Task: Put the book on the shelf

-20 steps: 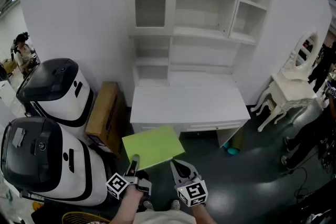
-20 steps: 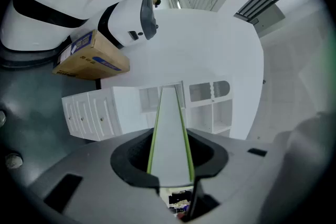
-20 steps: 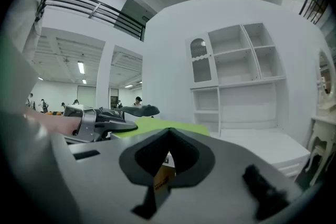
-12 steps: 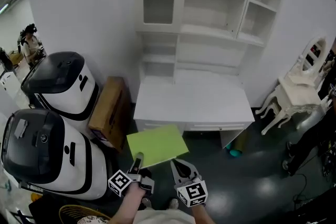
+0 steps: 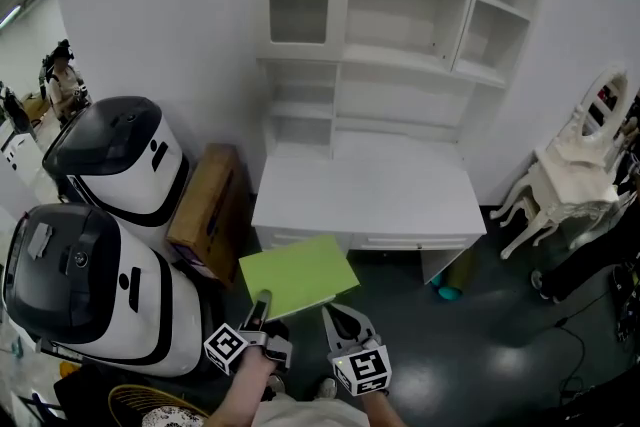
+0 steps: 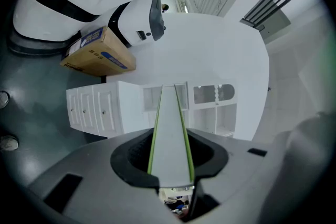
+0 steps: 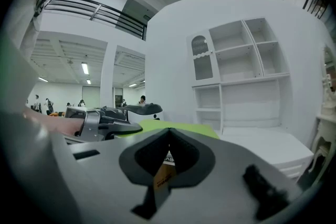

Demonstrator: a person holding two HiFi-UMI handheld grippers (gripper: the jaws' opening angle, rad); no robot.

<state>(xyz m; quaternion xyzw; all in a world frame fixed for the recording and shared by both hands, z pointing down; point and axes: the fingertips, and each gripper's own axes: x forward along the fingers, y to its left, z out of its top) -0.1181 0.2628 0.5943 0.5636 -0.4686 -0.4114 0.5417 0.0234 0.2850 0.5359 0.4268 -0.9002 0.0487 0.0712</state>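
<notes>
The left gripper (image 5: 261,307) is clamped on the near edge of the green book (image 5: 297,275), carried flat and level, likely so it can slide straight onto the shelf (image 5: 400,65) above the white desk (image 5: 365,200). Just right of it, the right gripper (image 5: 333,315) is empty, jaws together. The book projects forward from the left jaws — short of the desk.

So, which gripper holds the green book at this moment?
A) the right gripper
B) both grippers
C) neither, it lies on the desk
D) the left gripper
D: the left gripper has its jaws closed on the green book, and the right gripper beside it is shut on nothing.
</notes>
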